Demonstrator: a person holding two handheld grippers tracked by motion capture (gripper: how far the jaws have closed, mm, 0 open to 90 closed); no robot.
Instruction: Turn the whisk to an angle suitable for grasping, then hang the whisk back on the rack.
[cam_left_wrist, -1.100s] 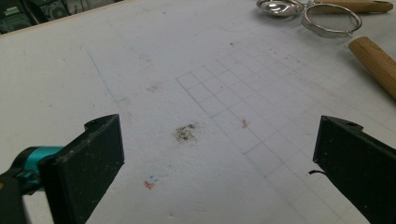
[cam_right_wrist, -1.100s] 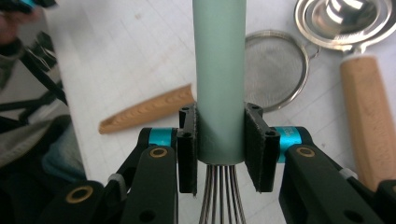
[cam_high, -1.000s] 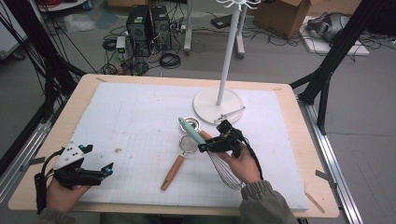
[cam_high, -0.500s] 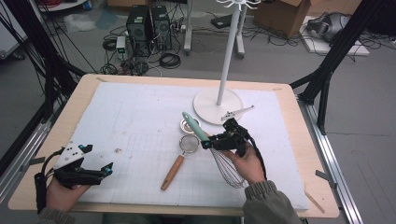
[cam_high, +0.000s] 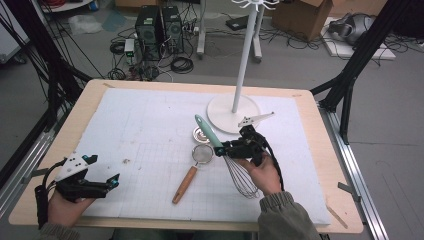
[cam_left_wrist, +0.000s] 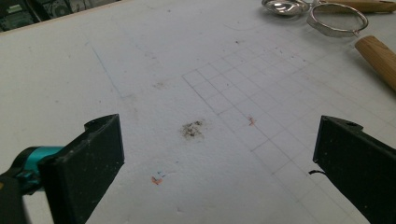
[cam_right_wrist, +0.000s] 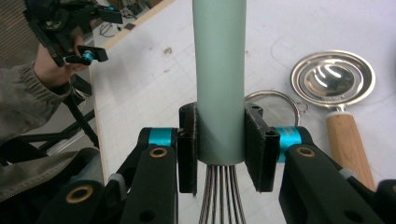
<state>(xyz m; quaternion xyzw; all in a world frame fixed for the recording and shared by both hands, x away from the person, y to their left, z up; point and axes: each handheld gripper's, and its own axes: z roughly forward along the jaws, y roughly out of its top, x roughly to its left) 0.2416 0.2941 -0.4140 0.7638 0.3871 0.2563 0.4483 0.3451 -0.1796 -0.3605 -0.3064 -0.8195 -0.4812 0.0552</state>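
The white gridded mat (cam_high: 150, 130) covers a wooden table (cam_high: 90, 92); cables litter the grey floor beyond. Right gripper (cam_high: 231, 148) clamps the whisk (cam_high: 220, 150) near the mat's right half. Left gripper (cam_high: 112, 181) rests wide at the mat's near-left corner.

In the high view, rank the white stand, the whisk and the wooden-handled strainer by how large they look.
1. White stand, the largest: its pole runs up out of frame.
2 and 3. Whisk and wooden-handled strainer: they look about alike in length, so I won't rank them. The right gripper covers part of the whisk.
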